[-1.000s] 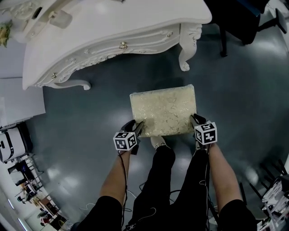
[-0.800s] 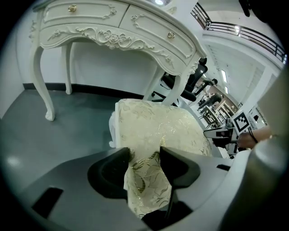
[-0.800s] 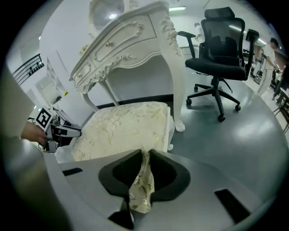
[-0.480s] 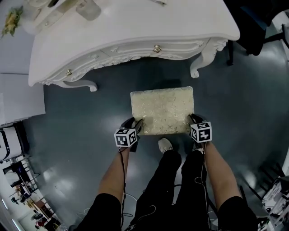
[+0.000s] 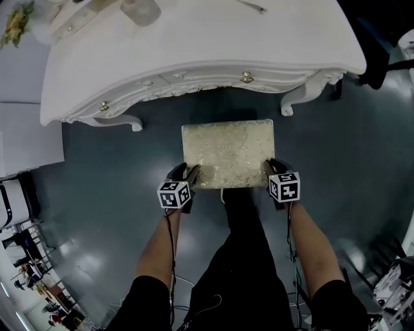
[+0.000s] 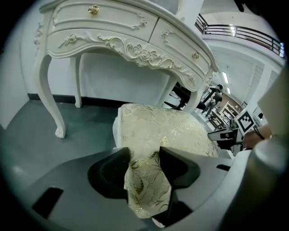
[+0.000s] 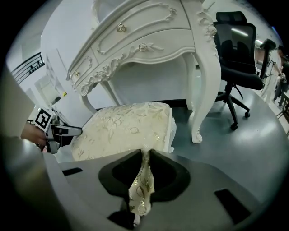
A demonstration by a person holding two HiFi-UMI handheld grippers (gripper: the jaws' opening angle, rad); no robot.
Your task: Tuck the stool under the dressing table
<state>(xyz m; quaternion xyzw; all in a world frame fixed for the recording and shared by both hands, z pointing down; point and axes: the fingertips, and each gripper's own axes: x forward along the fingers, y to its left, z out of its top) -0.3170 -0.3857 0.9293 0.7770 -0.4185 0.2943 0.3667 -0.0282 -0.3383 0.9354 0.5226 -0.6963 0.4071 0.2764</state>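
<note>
The stool (image 5: 228,152) has a cream cushion with a gold pattern and stands on the grey floor just in front of the white dressing table (image 5: 213,45). Its far edge is close to the table's front, between the carved legs. My left gripper (image 5: 189,173) is shut on the cushion's near left corner, whose fabric is pinched between the jaws (image 6: 144,160). My right gripper (image 5: 268,166) is shut on the near right corner, with a fold of fabric squeezed in its jaws (image 7: 144,158). The stool's legs are hidden under the cushion.
A black office chair (image 7: 237,58) stands right of the table's right leg (image 7: 205,76). A white cabinet (image 5: 26,139) sits at the left. A glass jar (image 5: 139,10) is on the table top. The person's legs stand directly behind the stool.
Both grippers have carried the stool forward toward the dressing table, and its far edge now sits nearer the table's front. The grips on the corners are unchanged.
</note>
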